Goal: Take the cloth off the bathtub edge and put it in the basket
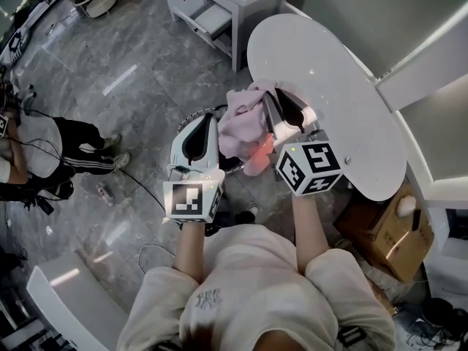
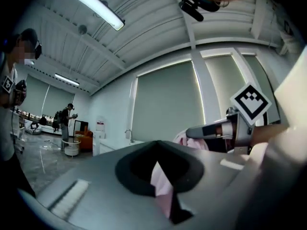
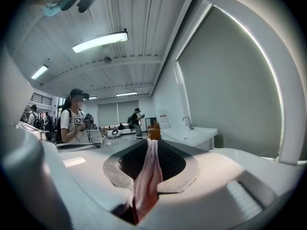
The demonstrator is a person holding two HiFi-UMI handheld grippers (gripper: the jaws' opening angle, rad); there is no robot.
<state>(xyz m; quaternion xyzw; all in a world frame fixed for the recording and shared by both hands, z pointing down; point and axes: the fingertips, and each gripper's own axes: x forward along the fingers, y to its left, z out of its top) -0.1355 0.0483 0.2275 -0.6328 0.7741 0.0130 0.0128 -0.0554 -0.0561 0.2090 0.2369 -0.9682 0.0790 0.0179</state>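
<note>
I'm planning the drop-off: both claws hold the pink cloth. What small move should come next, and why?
Probably lower the cloth toward the dark ring below it, perhaps the basket's rim. The left claw and right claw both pinch the cloth, bunched between them beside the white bathtub, so only placing seems left.

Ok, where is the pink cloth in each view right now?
Head view: pink cloth at centre, bunched between the left gripper and right gripper.
Left gripper view: low centre, pinched in that gripper's jaws.
Right gripper view: low centre, pinched in that gripper's jaws.
Shared landmark: the white sink cabinet.
</note>
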